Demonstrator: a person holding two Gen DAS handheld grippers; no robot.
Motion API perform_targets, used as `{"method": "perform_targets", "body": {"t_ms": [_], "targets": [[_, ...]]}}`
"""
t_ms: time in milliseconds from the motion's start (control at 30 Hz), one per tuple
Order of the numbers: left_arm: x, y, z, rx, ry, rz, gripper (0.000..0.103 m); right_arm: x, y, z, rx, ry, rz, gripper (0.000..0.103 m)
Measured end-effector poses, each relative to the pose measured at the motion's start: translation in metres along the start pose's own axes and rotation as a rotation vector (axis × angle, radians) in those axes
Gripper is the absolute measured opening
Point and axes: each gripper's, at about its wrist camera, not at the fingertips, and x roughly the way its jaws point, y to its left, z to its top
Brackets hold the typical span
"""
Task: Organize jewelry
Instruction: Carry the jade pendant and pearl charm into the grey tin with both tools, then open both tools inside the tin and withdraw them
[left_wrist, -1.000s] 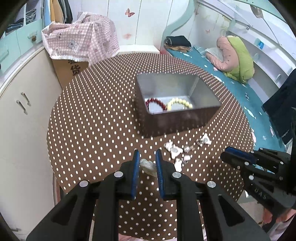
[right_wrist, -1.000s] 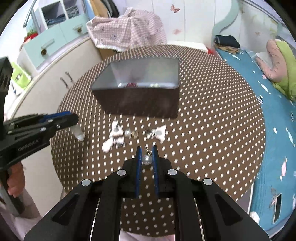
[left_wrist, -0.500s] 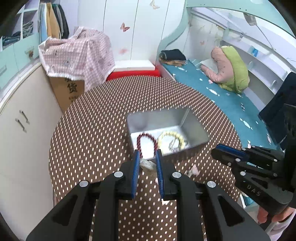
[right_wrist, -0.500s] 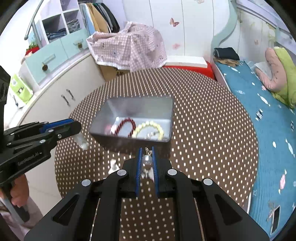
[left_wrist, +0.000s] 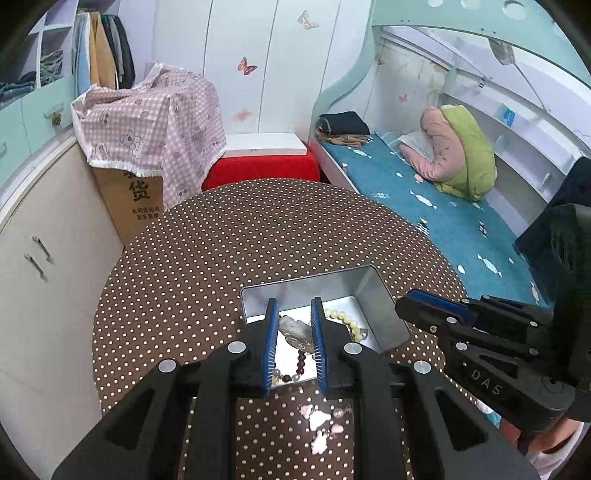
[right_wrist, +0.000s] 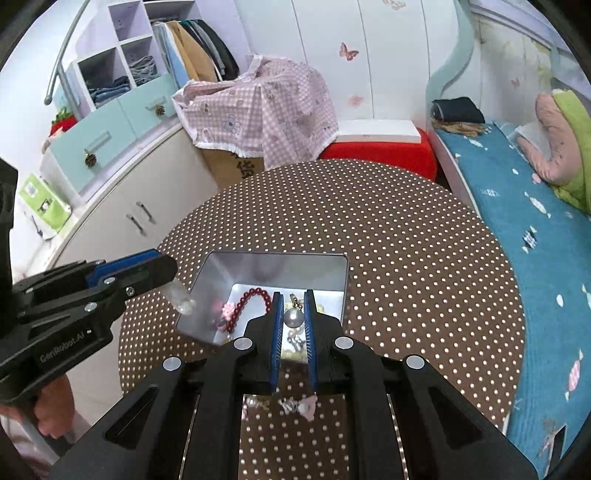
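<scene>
Polka-dot table (left_wrist: 221, 258) is now showing the tin (left_wrist: 384, 295) right under both grippers instead of up the frame as a second ago, so the drop is looking close. Left gripper (left_wrist: 293, 343) is pinching a pale stone (left_wrist: 293, 330), right gripper (right_wrist: 293, 321) a pearl (right_wrist: 293, 317), both over the tin at lower centre. Inside, red beads (right_wrist: 251, 299) and cream beads (left_wrist: 343, 319) are lying; loose pieces (left_wrist: 321, 424) are waiting on the cloth below.
</scene>
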Motion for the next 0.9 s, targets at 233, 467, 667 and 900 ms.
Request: {"method": "perform_targets", "body": {"t_ms": [233,467,667,900], "targets": [[0.024,0.004,0.002,-0.024,0.039,0.014,0.016,0.021,-0.003,0.008,0.018,0.039,0.018,0.012],[0.037,0.009,0.002,-0.035,0.068,0.027,0.016,0.029,-0.006,0.012,0.029,0.052,0.027,0.013],[0.031,0.010,0.001,-0.021,0.050,0.059,0.017,0.033,-0.013,0.014,0.084,0.067,0.064,0.014],[0.021,0.016,-0.005,-0.039,0.040,0.075,0.048,0.022,-0.023,0.009,0.124,0.020,-0.038,0.078]]}}
